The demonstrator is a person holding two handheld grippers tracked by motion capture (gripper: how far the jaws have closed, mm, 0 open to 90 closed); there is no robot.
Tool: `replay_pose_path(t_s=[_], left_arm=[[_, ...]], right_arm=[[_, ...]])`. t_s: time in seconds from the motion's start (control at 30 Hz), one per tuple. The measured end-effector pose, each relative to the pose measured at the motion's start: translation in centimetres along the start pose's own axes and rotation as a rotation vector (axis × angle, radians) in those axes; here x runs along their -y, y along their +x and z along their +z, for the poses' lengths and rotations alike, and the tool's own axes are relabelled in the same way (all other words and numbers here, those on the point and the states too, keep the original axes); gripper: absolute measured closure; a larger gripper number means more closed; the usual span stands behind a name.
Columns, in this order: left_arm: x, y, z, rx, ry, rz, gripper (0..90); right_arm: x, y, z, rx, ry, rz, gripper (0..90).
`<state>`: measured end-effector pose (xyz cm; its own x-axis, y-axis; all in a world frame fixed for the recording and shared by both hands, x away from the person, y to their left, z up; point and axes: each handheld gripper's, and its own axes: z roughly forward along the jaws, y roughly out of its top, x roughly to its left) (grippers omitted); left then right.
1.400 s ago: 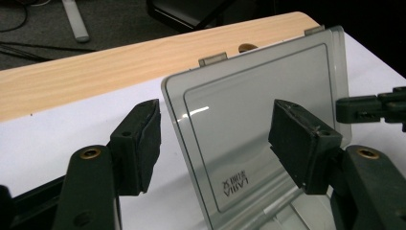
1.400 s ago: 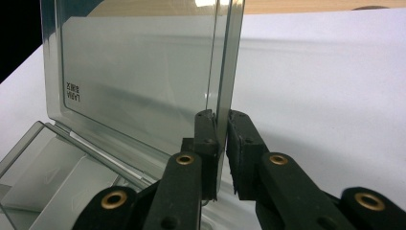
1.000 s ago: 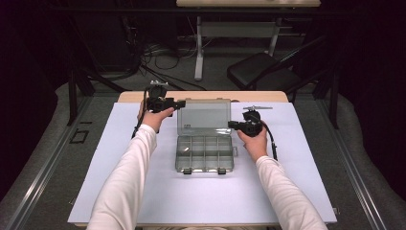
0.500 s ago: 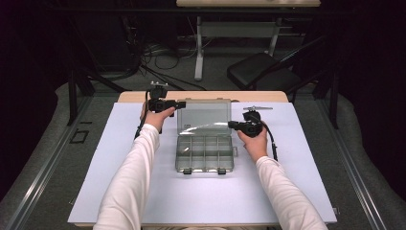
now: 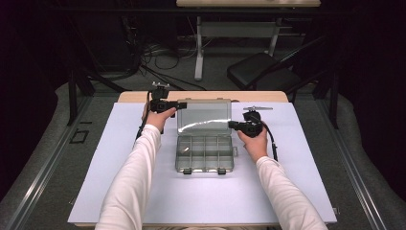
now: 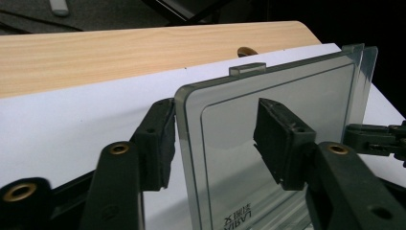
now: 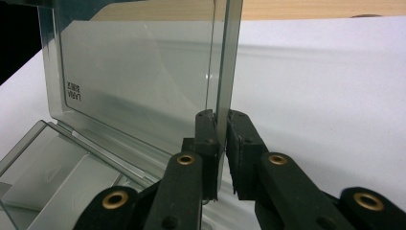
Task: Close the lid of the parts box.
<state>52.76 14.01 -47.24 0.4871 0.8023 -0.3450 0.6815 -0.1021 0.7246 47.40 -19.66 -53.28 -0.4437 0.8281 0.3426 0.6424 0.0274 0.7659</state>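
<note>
Lid (image 5: pixel 204 115) of a clear compartment box (image 5: pixel 205 154) raised upright at mid-frame in the high view, on a white sheet (image 5: pixel 119 182).

Right gripper (image 7: pixel 221 143) is clamped on the lid's side edge, pads pressed against the plastic. Left gripper (image 6: pixel 213 139) straddles the opposite edge with its jaws spread, one pad just beside the rim, the other standing off the face. A wooden table (image 6: pixel 119 52) edge runs along the top of the left gripper view.
</note>
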Motion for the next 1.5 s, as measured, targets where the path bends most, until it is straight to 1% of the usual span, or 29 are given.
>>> replay_pose_path(t_s=[0.17,0.33,0.47,0.57,0.87,1.1,1.23,1.37,1.5], left_arm=[[0.1,0.3,0.0,-0.011,0.027,0.014,59.7],[0.1,0.4,-0.1,-0.018,0.032,0.024,65.7],[0.1,0.7,-0.3,-0.002,0.032,0.015,70.3],[0.1,0.9,-0.4,0.009,0.035,0.018,73.1],[0.4,1.4,-0.7,0.024,0.018,0.018,81.2],[0.6,1.5,-0.7,0.039,-0.001,0.004,82.7],[0.7,1.4,-0.8,0.037,-0.003,0.005,82.8],[0.8,1.3,-0.8,0.033,-0.014,0.007,82.8],[0.9,1.3,-0.9,0.033,-0.022,0.014,82.8]], right_arm=[[0.0,-0.1,0.0,-0.002,-0.002,0.003,83.8],[0.0,-0.1,0.0,-0.003,-0.002,0.002,83.8],[0.0,-0.1,0.0,-0.005,-0.001,0.002,83.8],[0.0,-0.1,0.0,-0.006,0.0,0.002,83.9],[0.1,-0.1,0.0,-0.009,-0.004,0.003,83.8],[0.1,-0.1,-0.1,-0.013,-0.006,0.0,83.0],[0.0,-0.1,-0.2,-0.019,-0.007,0.007,76.1],[-0.1,0.0,-0.5,0.001,-0.03,-0.004,68.4],[-0.3,0.2,-0.9,0.029,-0.055,-0.033,63.6]])
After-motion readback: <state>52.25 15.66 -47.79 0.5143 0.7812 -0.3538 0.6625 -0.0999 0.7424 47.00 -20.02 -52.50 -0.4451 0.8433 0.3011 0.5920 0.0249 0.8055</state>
